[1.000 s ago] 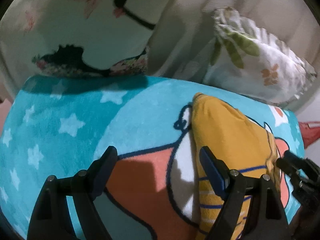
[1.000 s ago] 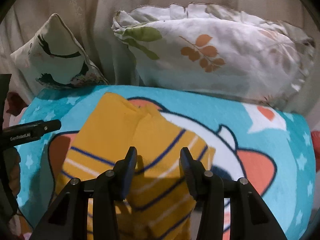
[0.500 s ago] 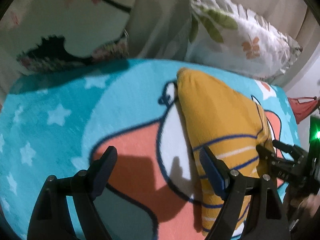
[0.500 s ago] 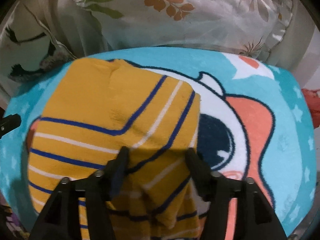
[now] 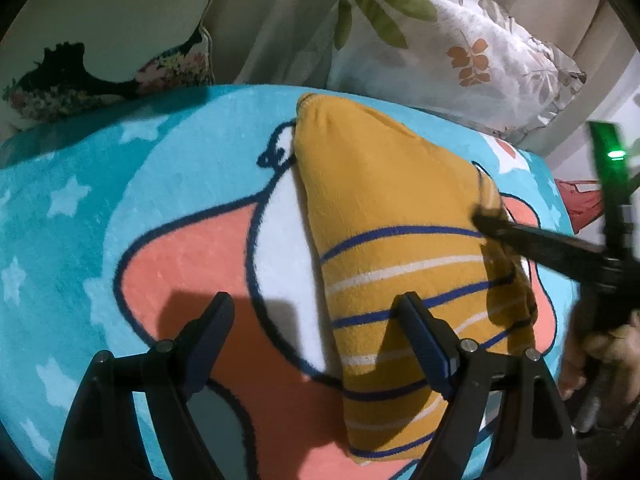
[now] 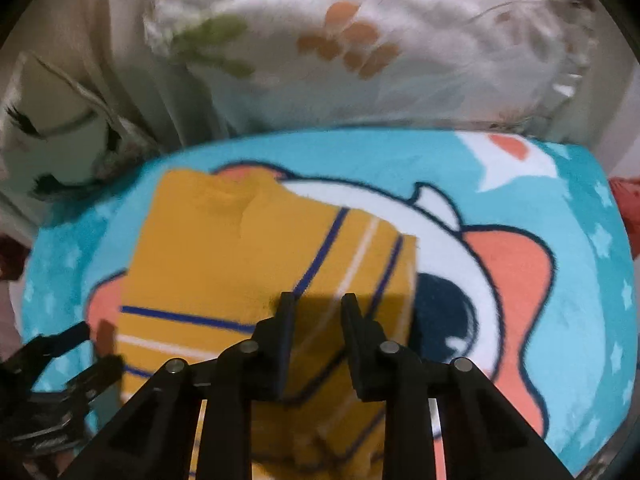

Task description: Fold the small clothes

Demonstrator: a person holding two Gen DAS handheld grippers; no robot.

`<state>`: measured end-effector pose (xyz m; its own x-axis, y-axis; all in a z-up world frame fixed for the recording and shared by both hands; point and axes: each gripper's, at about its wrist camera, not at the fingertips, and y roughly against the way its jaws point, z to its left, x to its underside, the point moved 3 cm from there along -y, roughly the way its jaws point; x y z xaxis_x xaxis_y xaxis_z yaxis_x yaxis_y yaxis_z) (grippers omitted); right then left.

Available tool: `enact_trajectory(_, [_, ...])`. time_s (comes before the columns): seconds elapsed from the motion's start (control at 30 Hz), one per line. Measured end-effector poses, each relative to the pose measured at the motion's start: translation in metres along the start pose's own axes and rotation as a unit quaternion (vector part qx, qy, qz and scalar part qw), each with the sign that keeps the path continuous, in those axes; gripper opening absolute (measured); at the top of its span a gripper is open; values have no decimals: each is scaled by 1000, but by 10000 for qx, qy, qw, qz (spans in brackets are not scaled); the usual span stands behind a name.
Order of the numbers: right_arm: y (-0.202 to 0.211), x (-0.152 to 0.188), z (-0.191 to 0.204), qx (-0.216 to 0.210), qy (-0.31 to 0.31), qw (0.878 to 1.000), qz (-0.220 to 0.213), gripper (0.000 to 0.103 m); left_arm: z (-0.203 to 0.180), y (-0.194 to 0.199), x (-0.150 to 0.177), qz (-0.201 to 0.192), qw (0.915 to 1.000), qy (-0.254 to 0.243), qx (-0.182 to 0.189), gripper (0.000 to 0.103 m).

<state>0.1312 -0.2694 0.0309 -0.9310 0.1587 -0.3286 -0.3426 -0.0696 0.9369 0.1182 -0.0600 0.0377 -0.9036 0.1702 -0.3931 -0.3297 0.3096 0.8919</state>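
R hand-held gripper (image 6: 316,300) nearer, part-open over yellow garment (image 5: 400,240) | L hand-held gripper (image 5: 316,312) wide apart, garment to its right | long axis runs away

Left matte-black plastic two-finger gripper (image 5: 316,320): dark-blue pads (image 5: 420,334), silver pivot screws. Right matte-black two-finger gripper (image 6: 318,312): black pads, silver screws, green indicator light. Bare-skinned hand (image 5: 596,344).

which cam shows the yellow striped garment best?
Left wrist: the yellow striped garment is sharp, nearly whole on the cartoon blanket. Right wrist shows it blurred, its near part hidden behind the right hand-held gripper.
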Motion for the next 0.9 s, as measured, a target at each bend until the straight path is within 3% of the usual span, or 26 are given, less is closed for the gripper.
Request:
enact_trajectory(0.13, [-16, -1, -4, 2, 10, 10000, -49, 27, -5, -5, 1, -74, 9997, -34, -216, 87])
enact_trajectory(0.27, [-16, -1, -2, 29, 299, 9995, -55, 28, -4, -7, 2, -26, 9992, 284, -287, 88])
enact_trajectory(0.3, [-16, -2, -1, 10, 412, 9991, -11, 29, -3, -5, 2, -30, 9988, 406, -279, 85])
enact_trajectory(0.37, [-15, -10, -4, -167, 531, 9984, 135, 29, -3, 4, 3, -98, 9977, 637, -198, 60])
enact_trajectory(0.43, [-2, -17, -12, -536, 427, 9976, 58, 29, -6, 17, 5, -248, 9960, 785, -350, 51])
enact_trajectory(0.53, [16, -28, -15, -1042, 584, 9927, -157, 29, -11, 30, 13, -472, 9908, 1063, -688, 51])
enact_trajectory(0.67, [16, -44, -1, -1568, 1004, 9823, -188, 29, -22, 25, 41, -334, 9802, 1552, -1182, 51])
enact_trajectory(0.73, [0, -48, 8, -1862, 1144, 9758, 100, 29, -33, 20, 53, -207, 9769, 1489, -1519, 52])
enact_trajectory(0.8, [-35, -46, 16, -1786, 1376, 9720, 668, 31, -40, 18, 59, -159, 9734, 1430, -1781, 52])
enact_trajectory(0.9, [-26, -48, 12, -1819, 1470, 9703, 617, 30, -45, 37, 62, -284, 9681, 1640, -1871, 52])
